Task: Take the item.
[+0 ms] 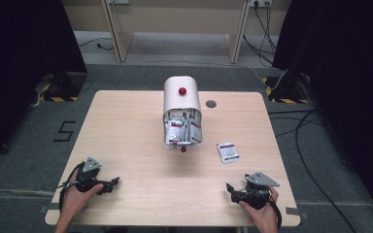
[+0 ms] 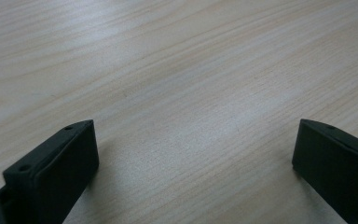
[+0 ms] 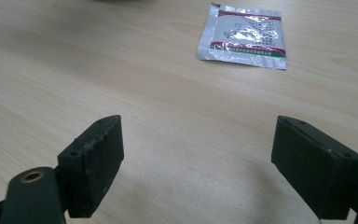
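A white rounded container [image 1: 181, 99] with a red knob on top stands at the middle back of the wooden table [image 1: 126, 136]. Its front is open and several silver sachets [image 1: 181, 131] are packed inside. One loose silver sachet [image 1: 228, 152] [image 3: 242, 36] with red and green print lies flat to its right. My left gripper [image 1: 115, 182] [image 2: 193, 151] rests near the front left edge, open, with bare wood between its jaws. My right gripper [image 1: 229, 188] [image 3: 198, 147] rests near the front right edge, open and holding nothing, with the loose sachet some way ahead of it.
A small dark round hole [image 1: 211, 103] sits in the tabletop right of the container. A small red knob [image 1: 183, 149] shows just below the container's open front. Cables [image 1: 301, 126] run over the floor at the right, and a wooden frame [image 1: 175, 24] stands behind the table.
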Available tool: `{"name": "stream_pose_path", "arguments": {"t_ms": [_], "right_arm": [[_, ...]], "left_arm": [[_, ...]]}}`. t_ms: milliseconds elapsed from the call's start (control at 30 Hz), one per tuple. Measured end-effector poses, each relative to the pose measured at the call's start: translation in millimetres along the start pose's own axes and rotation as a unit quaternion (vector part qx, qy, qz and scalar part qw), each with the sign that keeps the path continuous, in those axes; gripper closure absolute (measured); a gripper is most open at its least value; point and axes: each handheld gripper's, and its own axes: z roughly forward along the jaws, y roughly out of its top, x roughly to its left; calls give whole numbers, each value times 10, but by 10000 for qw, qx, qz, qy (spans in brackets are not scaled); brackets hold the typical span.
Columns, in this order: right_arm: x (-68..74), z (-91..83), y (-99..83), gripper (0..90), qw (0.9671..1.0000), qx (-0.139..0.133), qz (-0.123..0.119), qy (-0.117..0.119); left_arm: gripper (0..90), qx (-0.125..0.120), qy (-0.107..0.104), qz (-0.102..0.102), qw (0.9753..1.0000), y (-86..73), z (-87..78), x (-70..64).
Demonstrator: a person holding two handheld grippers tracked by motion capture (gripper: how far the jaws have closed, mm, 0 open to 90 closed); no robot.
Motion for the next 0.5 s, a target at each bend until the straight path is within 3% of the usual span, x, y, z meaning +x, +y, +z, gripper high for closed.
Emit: {"name": "stream_pose_path", "arguments": {"t_ms": [500], "right_arm": [[-26,-123,-92,179,9999,-102,70,-67]], "left_arm": [[0,0,0,0,10000,0,0,0]]}}
